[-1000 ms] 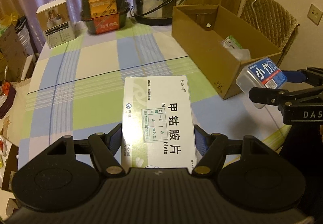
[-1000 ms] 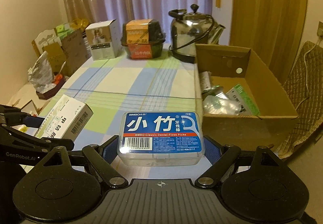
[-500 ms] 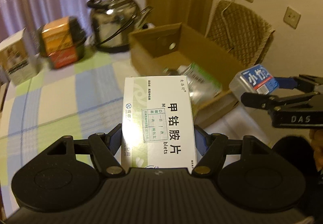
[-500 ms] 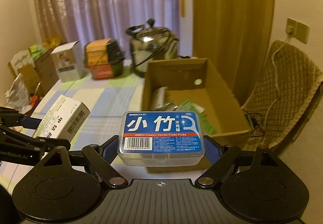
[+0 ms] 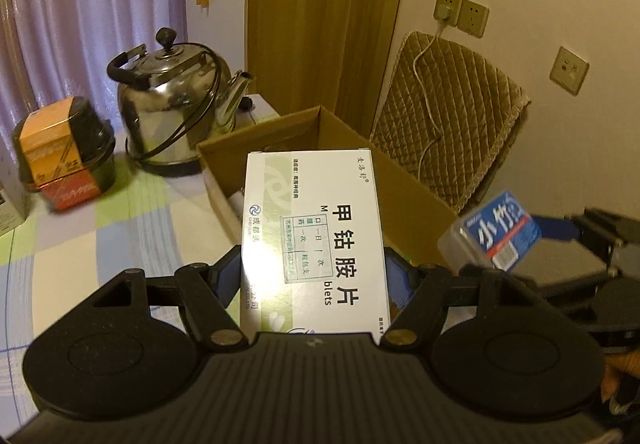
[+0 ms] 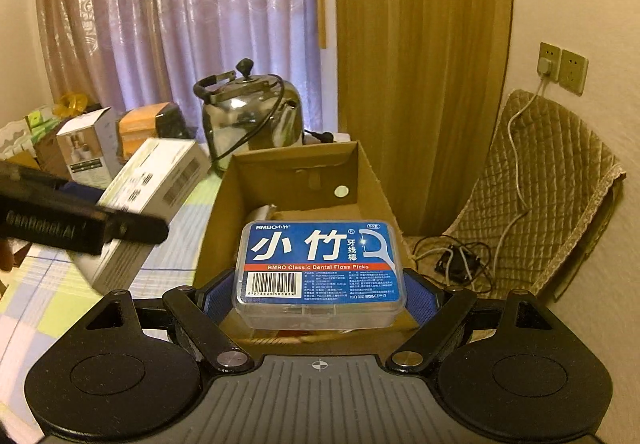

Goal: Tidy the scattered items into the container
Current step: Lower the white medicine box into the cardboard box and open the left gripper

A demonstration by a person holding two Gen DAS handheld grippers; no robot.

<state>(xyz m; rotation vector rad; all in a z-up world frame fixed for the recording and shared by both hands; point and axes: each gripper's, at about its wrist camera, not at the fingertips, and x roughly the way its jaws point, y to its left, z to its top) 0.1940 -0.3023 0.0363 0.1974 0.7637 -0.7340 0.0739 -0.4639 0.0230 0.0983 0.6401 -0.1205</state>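
Observation:
My left gripper (image 5: 314, 280) is shut on a white medicine box (image 5: 314, 236) with green print, held in the air just in front of the open cardboard box (image 5: 404, 192). My right gripper (image 6: 318, 296) is shut on a clear floss pick case (image 6: 320, 268) with a blue label, hovering over the near end of the cardboard box (image 6: 296, 180). The medicine box (image 6: 156, 184) hangs left of that box in the right wrist view; the floss pick case (image 5: 494, 230) is at the right in the left wrist view. A few items lie inside, mostly hidden.
A steel kettle (image 5: 172, 104) stands behind the cardboard box on the checked tablecloth (image 5: 100, 244). An orange and black container (image 5: 60, 152) and a white carton (image 6: 86, 148) sit further left. A quilted chair (image 6: 548, 188) with cables is to the right, off the table.
Both grippers have carried their items forward and up toward the cardboard box. The view has swung right, and the box now lies directly ahead of both.

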